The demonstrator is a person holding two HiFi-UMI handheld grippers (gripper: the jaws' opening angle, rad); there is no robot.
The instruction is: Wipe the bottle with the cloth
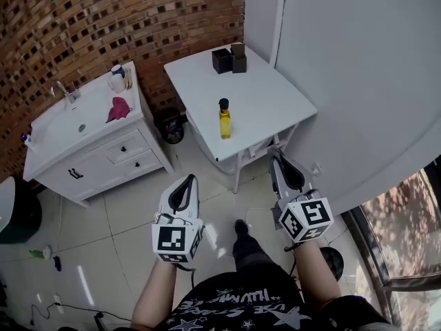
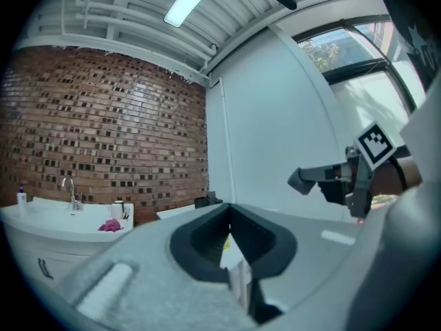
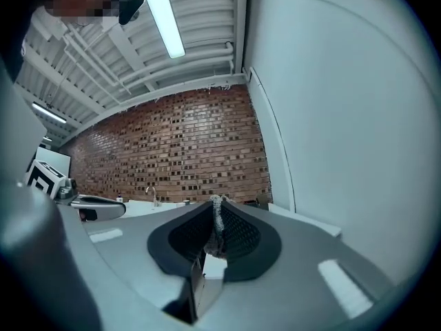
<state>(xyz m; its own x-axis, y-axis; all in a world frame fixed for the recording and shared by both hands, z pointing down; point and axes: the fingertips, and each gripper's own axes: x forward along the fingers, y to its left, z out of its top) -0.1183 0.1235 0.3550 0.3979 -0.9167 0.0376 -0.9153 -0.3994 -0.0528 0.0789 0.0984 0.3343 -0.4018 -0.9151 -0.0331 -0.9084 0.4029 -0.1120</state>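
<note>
- Jaws of left gripper [image 1: 187, 179]: pressed together, nothing between.
- Jaws of right gripper [image 1: 278, 158]: pressed together, nothing held.
- Bottle [image 1: 224, 118]: upright on white table [image 1: 269, 98], well ahead, between both grippers.
- Cloth [image 1: 118, 108]: on vanity [image 1: 96, 126], far ahead-left of left gripper.

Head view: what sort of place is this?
Probably a bathroom or washroom mock-up: white vanity with sink and faucet against a brick wall, tiled floor, plus a small white table.
</note>
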